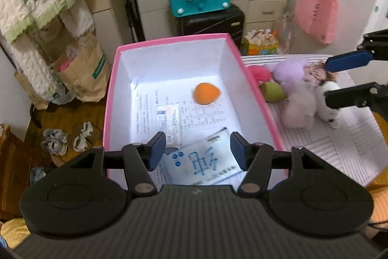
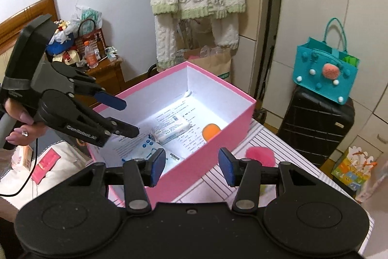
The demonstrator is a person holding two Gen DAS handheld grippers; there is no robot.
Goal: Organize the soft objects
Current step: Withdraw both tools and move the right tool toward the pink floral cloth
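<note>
Both grippers [image 1: 196, 149] [image 2: 191, 166] part-open, empty | purple plush [image 1: 289, 72] right of centre: light, squashy | pinch body

Pink box [image 1: 110, 98] open-topped; orange ball [image 1: 206, 93] and packets [image 1: 206, 162] inside.

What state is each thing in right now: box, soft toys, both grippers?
Pink box: open, lidless, papers and packets on its floor.
Orange ball: inside the box.
Pink pompom: outside, on the striped mat.
Green ball: outside, beside the box wall.
Purple plush: outside, on the mat.
Left gripper: open, empty, above the box.
Right gripper: open, empty.
</note>
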